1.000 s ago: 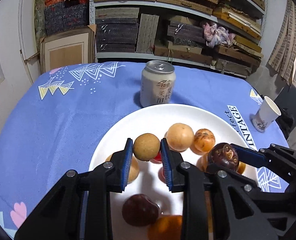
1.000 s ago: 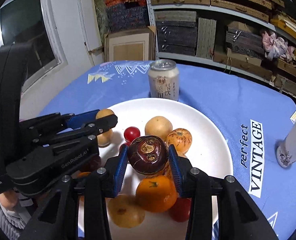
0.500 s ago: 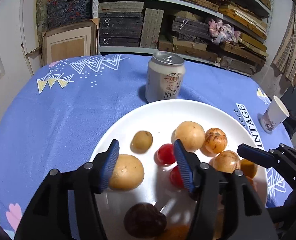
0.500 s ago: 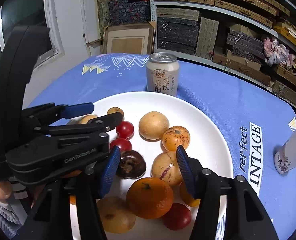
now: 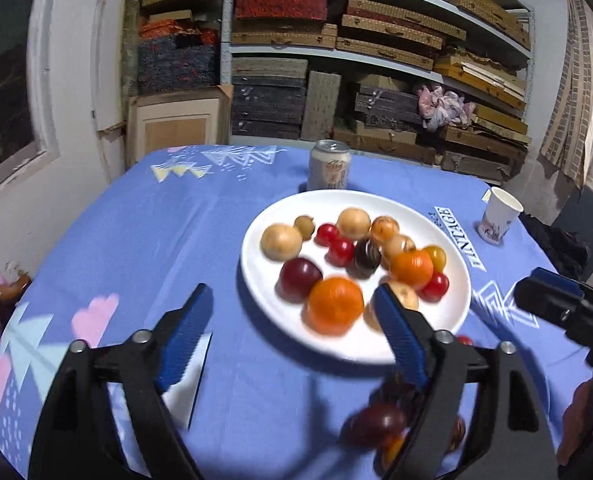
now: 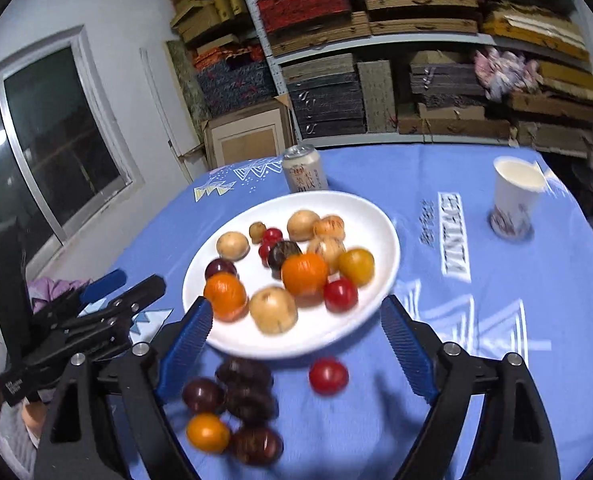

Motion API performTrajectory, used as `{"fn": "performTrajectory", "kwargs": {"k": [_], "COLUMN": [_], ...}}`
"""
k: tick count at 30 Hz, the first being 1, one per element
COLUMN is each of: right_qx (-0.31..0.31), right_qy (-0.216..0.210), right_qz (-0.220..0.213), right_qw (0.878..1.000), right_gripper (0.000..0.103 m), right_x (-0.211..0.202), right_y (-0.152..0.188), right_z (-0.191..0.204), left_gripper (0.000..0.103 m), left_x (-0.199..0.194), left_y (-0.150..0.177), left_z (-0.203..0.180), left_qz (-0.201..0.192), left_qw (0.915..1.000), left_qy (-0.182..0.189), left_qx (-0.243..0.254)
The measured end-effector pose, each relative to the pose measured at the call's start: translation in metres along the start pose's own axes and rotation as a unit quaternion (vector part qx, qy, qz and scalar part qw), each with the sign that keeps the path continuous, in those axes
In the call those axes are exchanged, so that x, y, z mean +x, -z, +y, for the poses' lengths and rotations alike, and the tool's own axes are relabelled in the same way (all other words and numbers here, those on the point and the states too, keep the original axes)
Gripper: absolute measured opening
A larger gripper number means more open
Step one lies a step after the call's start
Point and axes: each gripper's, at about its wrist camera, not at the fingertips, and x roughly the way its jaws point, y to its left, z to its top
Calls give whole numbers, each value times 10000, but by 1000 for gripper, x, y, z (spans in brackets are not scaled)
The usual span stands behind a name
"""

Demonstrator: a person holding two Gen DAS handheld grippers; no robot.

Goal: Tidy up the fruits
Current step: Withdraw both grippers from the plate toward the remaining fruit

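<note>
Both grippers are wide apart right now with nothing between the pads — the left gripper [image 5: 292, 336] and the right gripper [image 6: 294, 334] have both just been opening, and neither one is holding any fruit. The white plate [image 6: 370, 216] sits on the blue tablecloth [image 5: 144, 240] and it's pretty loaded: two oranges [image 6: 305, 274], a couple of pale tan round fruits [image 5: 281, 241], a few small red tomatoes [image 6: 340, 294], a dark purple plum [image 5: 299, 278], a dark mangosteen-looking one [image 5: 367, 255] in the middle and a yellow one [image 6: 356, 266] on the right side. In the right wrist view there's also a loose bunch on the cloth just in front of the plate: several dark purple fruits [image 6: 248, 400], a small orange-yellow one [image 6: 208, 432] and one red tomato [image 6: 328, 376] a bit apart from them. That bunch shows up blurry behind the left gripper's right finger in the left wrist view. A drink can [image 5: 329, 170] stands just behind the plate, and a paper cup [image 6: 514, 202] is off to the right, well apart from the fruit. Shelves of stacked boxes [image 5: 336, 60] fill the back wall.
</note>
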Motion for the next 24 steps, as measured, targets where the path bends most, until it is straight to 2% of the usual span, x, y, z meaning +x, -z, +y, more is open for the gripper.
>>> {"fn": "performTrajectory", "kwargs": {"k": [3, 6, 9, 24], "right_qx": [289, 453, 582, 513], "right_qy": [-17, 102, 117, 57], "right_qz": [-107, -346, -331, -252], "right_qw": [9995, 9983, 9977, 9983], "right_gripper": [88, 88, 89, 90], "right_x": [-17, -29, -30, -31], "right_y": [22, 37, 46, 48], "right_z": [-11, -20, -27, -25], "left_gripper": [90, 91, 92, 92], "left_x": [-21, -29, -32, -15], "left_y": [26, 45, 59, 74], "left_z": [-7, -15, -24, -46], "left_qz": [-69, 27, 79, 365], "left_qw": [9998, 9996, 9987, 9944], "left_qy": [-187, -198, -267, -219], "left_qx": [71, 181, 429, 963]}}
